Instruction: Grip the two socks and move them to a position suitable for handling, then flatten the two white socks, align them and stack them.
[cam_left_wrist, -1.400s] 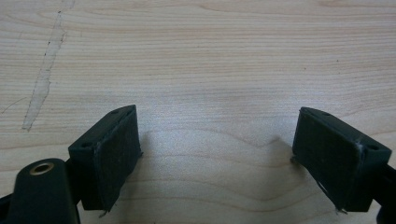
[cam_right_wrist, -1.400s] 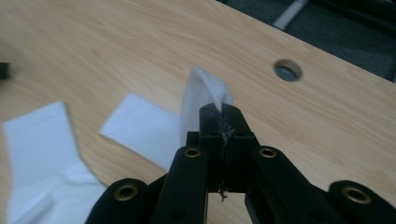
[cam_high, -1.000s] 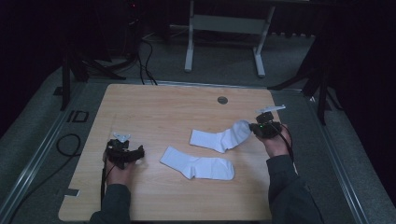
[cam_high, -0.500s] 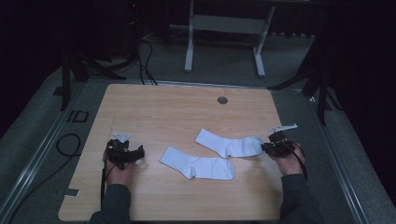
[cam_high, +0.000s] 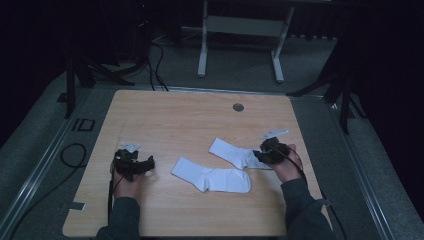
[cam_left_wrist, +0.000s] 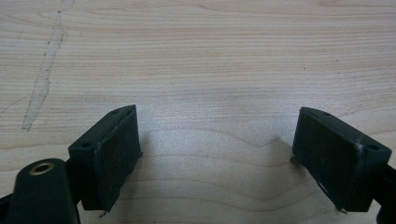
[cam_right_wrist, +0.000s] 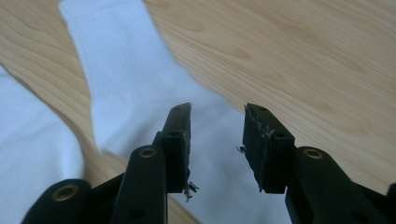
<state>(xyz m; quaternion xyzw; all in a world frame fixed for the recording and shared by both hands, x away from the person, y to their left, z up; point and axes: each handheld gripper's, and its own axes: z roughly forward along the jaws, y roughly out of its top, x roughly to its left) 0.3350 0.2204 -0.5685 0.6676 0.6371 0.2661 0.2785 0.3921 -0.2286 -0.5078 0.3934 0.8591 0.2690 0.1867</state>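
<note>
**Right gripper parted over far sock; left idle**

The right gripper (cam_high: 261, 154) sits at the end of the far sock (cam_high: 232, 151), on the table (cam_high: 180, 115). Its jaws have just been opening; they stand partly apart above the fabric, gripping nothing. The near sock (cam_high: 212, 176) lies flat just beside the far one; contact between them cannot be told. The left gripper (cam_high: 142, 165) rests on bare wood, well left of both socks, jaws wide and empty.

Two plain white socks (cam_high: 234, 152) (cam_high: 212, 176) lie on the pale wood-grain table (cam_high: 175, 115); the tongs (cam_right_wrist: 217, 140) are black.
</note>
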